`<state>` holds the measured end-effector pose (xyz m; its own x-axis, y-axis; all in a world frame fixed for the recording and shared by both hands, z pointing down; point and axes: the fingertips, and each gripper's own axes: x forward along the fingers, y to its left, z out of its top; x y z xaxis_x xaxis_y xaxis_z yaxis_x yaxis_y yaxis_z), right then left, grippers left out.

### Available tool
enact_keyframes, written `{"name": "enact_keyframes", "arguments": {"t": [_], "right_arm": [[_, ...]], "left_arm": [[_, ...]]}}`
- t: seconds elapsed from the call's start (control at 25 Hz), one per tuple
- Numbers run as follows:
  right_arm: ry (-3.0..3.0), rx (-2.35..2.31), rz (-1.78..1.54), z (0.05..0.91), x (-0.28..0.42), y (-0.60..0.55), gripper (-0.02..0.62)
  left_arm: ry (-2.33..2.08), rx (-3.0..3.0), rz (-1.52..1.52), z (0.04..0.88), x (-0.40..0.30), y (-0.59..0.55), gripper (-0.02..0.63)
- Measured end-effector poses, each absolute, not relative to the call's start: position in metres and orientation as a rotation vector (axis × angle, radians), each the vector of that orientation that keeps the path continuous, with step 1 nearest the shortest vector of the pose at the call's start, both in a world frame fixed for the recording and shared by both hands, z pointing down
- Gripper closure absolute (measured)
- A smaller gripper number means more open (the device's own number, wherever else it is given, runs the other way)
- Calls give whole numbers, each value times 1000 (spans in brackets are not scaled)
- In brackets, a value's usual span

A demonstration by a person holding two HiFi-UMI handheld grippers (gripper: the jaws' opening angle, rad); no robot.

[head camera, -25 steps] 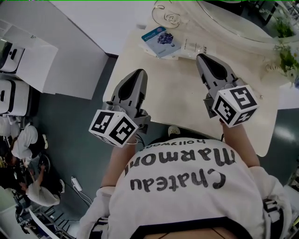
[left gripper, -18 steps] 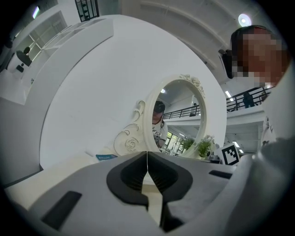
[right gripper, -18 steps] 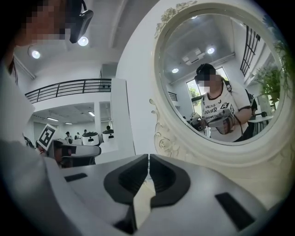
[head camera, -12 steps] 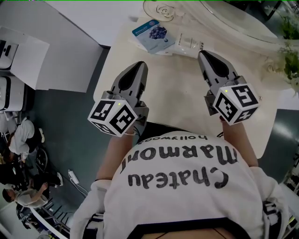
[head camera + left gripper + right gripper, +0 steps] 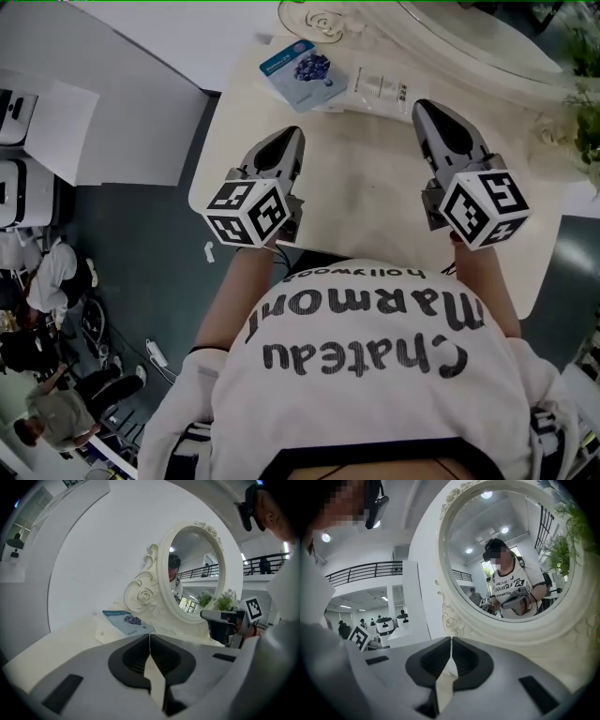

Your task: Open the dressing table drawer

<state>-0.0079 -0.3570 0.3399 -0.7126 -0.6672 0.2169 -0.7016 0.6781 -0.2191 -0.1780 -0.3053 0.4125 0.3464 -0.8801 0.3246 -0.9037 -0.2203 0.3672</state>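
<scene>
The cream dressing table (image 5: 366, 178) lies below me, and its drawer is hidden under the tabletop and my shirt. My left gripper (image 5: 292, 133) hovers over the table's front left corner, jaws shut and empty; in the left gripper view (image 5: 150, 634) the two pads meet with nothing between them. Further right, my right gripper (image 5: 424, 105) points at the mirror base. It is shut too, and the right gripper view (image 5: 451, 639) shows its pads closed on nothing. Neither gripper touches anything.
An ornate white oval mirror (image 5: 194, 569) stands at the back of the table. A blue packet (image 5: 302, 73) and a clear packet (image 5: 380, 87) lie in front of it. A plant (image 5: 581, 112) stands at the right end. People sit on the floor at far left (image 5: 47, 281).
My left gripper has sunk toward the table's front left edge and tipped further down. The right gripper has slid a little to the right. Both stayed shut.
</scene>
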Motion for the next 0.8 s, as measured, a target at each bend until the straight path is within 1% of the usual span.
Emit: {"name": "enact_keyframes", "arguments": {"t": [0.4,0.68,0.72,0.8], "right_arm": [[-2752,1176,480,343,6,-366,568],[-2732,1213,479,346,14,-366,568],[-2731,1217,479,345,15,-365,568],[-2729,1224,475,344,16,-364,568]], "left_arm": [[-1502,2024,333,483,-189,-336,581],[-1507,2005,446,503,-198,-354,580],[-1511,2002,453,504,-199,-356,566],[-1509,2004,465,506,-198,-359,464]]}}
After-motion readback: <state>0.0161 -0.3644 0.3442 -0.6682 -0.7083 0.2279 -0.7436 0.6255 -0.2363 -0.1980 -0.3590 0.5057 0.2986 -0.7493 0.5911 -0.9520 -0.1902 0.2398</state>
